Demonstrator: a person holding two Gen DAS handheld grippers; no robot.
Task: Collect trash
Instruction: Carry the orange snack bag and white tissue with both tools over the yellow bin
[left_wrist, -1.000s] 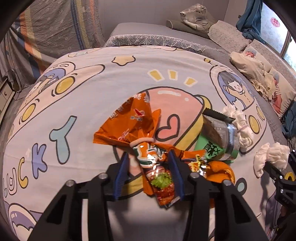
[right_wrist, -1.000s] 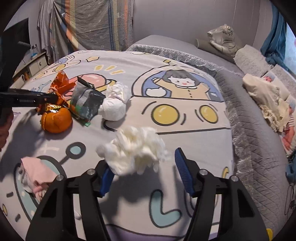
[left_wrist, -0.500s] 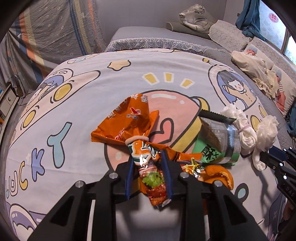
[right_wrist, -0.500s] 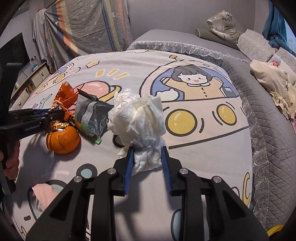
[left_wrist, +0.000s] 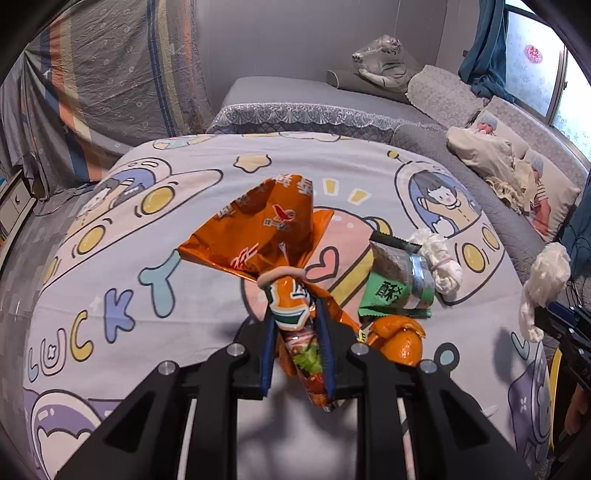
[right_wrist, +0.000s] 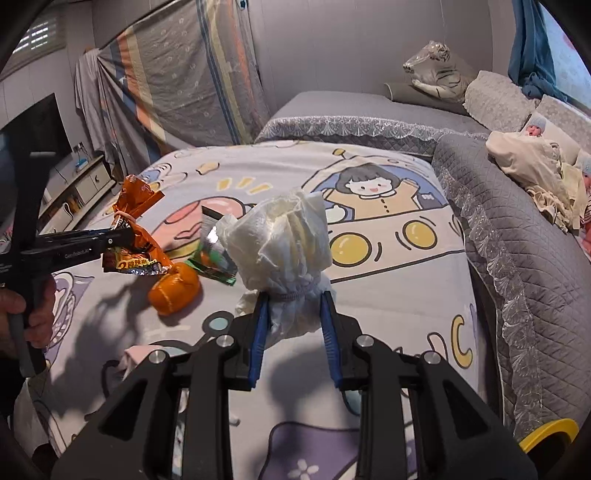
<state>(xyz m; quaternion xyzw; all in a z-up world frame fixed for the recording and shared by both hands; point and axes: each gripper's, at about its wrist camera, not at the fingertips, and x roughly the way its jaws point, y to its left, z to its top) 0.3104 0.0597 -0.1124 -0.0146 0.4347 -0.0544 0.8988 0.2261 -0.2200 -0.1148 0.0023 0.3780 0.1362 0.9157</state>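
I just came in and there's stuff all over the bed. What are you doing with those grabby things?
A person is picking trash off the cartoon-print bedspread. The left hand-held gripper is shut on a crinkly orange snack wrapper, and the right hand-held gripper is shut on a white crumpled tissue bundle. An orange peel, a green-and-grey snack packet and another white tissue wad lie on the bed.

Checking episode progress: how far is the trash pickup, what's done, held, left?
Done: nothing visibly binned; no bin identifiable. In hand: left gripper shut on the orange snack bag, right gripper shut on a white tissue wad, both lifted off the bedspread. Left on the bed: green wrapper, orange peel, second tissue wad.
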